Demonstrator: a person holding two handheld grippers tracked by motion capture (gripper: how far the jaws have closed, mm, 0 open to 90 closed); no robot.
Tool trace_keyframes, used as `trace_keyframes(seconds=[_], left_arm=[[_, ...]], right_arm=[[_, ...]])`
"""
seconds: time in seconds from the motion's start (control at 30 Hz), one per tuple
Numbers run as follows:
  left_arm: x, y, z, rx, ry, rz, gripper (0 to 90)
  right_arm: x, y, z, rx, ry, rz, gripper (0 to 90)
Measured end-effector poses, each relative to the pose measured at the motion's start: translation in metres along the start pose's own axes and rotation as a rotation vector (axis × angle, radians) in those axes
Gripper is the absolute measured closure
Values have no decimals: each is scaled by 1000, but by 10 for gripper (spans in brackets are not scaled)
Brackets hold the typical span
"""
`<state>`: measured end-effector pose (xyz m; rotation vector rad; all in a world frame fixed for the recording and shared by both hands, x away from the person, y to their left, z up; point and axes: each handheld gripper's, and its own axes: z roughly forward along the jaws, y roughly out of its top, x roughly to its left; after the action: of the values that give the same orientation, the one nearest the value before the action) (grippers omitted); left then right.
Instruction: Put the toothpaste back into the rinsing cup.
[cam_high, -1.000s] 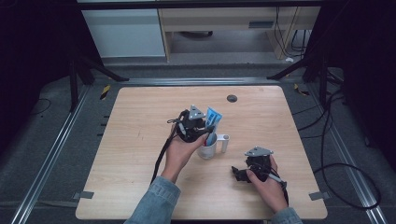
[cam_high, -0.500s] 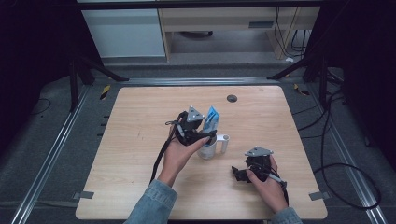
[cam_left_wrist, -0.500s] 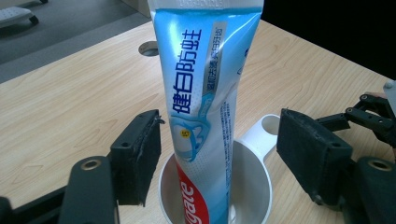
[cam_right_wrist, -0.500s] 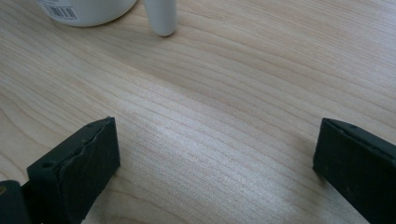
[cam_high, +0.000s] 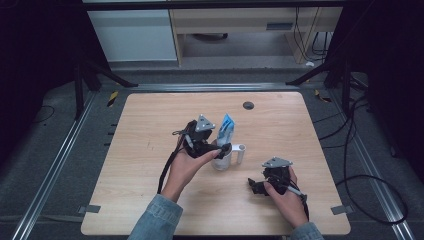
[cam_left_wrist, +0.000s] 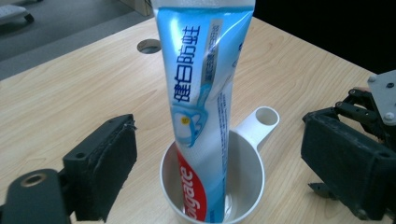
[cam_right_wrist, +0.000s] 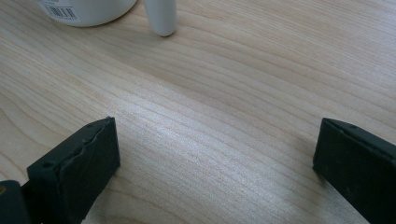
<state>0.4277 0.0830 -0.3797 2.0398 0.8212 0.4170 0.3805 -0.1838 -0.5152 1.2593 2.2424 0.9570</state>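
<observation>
A blue-and-white toothpaste tube (cam_left_wrist: 205, 93) stands nearly upright in a white plastic cup (cam_left_wrist: 247, 186) with a looped handle, its red end down in the cup. In the high view the cup (cam_high: 222, 161) sits a little right of the middle of the frame on the wooden bench (cam_high: 140, 150), and the tube (cam_high: 226, 129) rises from it toward the upper part of the frame.

The left gripper (cam_left_wrist: 219, 172) has just been opening: its black fingers (cam_left_wrist: 107, 168) stand released on either side of the cup, clear of the tube and not pressing anything. In the high view it (cam_high: 207, 145) hovers just left of the cup.

The right gripper (cam_right_wrist: 215, 172) rests at the lower right of the high view (cam_high: 260, 186), apart from the cup. Its fingers (cam_right_wrist: 88, 163) are spread wide with only bare bench between them; the cup's base and handle lie at the upper left of the right gripper view.
</observation>
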Motion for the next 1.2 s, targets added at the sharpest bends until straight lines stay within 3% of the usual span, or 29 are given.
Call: trace_keyframes(seconds=[0.33, 0.47, 0.83, 1.2], left_arm=[[9, -10, -15, 39, 13, 11, 51], [18, -17, -25, 37, 14, -17, 48], [45, -46, -41, 80, 81, -45, 48], [68, -75, -42, 133, 133, -105, 48]], right_arm=[[0, 0, 0, 1, 0, 4, 8], [0, 0, 0, 1, 0, 3, 8], [0, 0, 0, 1, 0, 3, 8], [0, 0, 0, 0, 0, 2, 8]])
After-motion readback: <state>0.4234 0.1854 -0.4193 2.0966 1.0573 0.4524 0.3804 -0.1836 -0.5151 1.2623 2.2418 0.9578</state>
